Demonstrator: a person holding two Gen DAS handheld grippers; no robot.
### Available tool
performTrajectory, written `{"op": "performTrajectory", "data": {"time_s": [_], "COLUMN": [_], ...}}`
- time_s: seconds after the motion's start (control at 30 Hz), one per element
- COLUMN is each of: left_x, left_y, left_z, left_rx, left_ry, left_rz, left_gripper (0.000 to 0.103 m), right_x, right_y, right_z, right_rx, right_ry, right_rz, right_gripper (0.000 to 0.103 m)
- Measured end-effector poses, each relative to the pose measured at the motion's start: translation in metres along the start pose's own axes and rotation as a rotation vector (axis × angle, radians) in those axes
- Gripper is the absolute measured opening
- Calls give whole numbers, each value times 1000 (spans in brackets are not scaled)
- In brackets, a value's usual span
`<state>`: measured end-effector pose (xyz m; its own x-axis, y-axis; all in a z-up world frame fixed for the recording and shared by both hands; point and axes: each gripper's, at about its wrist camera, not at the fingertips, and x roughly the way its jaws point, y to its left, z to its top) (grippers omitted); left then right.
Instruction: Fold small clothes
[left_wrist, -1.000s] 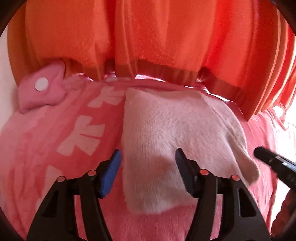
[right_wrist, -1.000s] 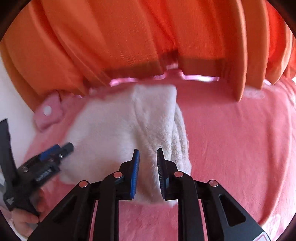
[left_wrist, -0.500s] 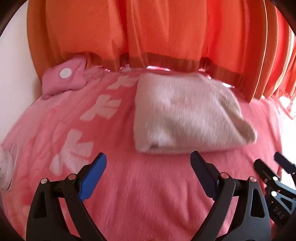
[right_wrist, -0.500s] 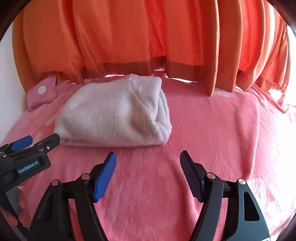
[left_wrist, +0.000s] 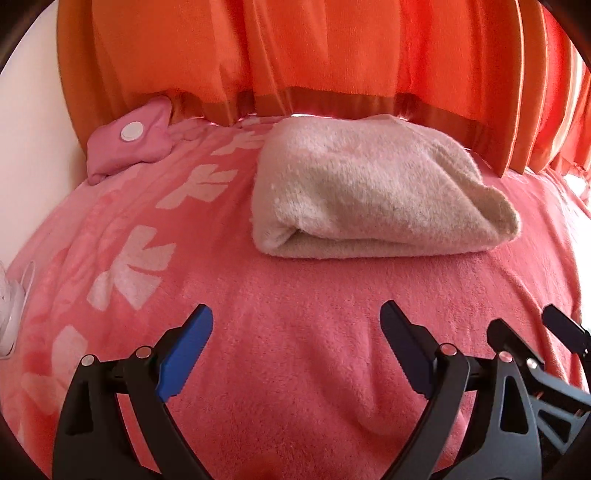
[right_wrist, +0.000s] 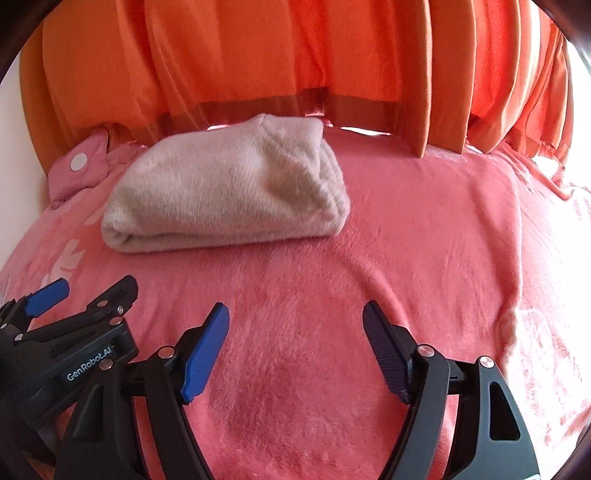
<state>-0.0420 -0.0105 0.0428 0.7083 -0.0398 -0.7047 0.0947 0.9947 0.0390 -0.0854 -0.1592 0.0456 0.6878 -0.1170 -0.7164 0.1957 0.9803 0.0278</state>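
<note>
Four fingers show in each view, two per gripper, each black with a ribbed pad, one pad bright blue and one dark. The left gripper (left_wrist: 297, 328) has its fingers spread wide and holds nothing; the right gripper (right_wrist: 295, 326) is likewise spread wide and empty. Both hover above bare blanket, side by side, each visible at the edge of the other's camera.

One cream fleece garment (left_wrist: 369, 192), fuzzy and soft, lies folded into a thick, rounded rectangle with stacked layers showing along its near edge. It rests on the blanket ahead of both grippers, apart from them, its far side near the curtain hem.

One pink plush blanket (right_wrist: 406, 258) covers the surface, with pale flower-like shapes printed down its left part. One small pink fabric item (left_wrist: 129, 144) with a single round white snap sits at the far left. Orange pleated curtains (right_wrist: 295, 48) hang behind, with a darker band at the hem.
</note>
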Motion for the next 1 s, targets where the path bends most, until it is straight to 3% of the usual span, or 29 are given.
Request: {"op": "performTrajectory", "data": {"time_s": [1.0], "left_x": [21], "left_y": [-1], "left_z": [-5], "left_rx": [7], "left_ry": [39], "left_rz": [50], "left_gripper": [87], "right_x": [20], "right_y": [7], "right_z": [-5], "right_rx": [8], "right_ry": [15], "right_rz": [-37], "right_gripper": [72]}}
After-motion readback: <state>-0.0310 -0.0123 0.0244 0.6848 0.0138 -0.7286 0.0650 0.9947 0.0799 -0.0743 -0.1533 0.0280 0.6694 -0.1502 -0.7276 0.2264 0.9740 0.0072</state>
